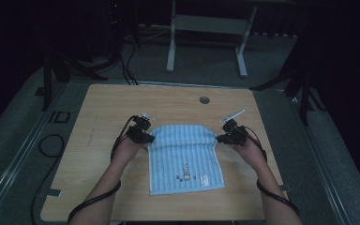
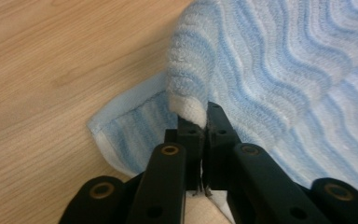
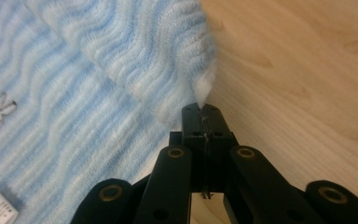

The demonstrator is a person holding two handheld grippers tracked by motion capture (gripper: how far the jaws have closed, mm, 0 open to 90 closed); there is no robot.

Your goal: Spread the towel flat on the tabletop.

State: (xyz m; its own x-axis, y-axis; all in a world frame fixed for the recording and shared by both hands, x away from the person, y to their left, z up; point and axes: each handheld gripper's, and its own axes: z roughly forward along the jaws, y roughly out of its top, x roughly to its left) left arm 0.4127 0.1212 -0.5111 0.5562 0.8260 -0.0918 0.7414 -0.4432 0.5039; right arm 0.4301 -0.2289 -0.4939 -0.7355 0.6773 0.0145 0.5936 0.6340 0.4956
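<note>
Left tool (image 2: 200, 123) view: towel (image 2: 279, 70) corner pinched.

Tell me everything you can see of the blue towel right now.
The towel is light blue terry cloth with wavy paler stripes, a flat hemmed border, a small cartoon print and a white label near its front edge. It lies on the wooden table, its far part folded over toward the person, so it is doubled there. The left hand-held gripper is shut on the fold's left corner, the right hand-held gripper on its right corner; each pinches a tuft of cloth between closed jaws.
</note>
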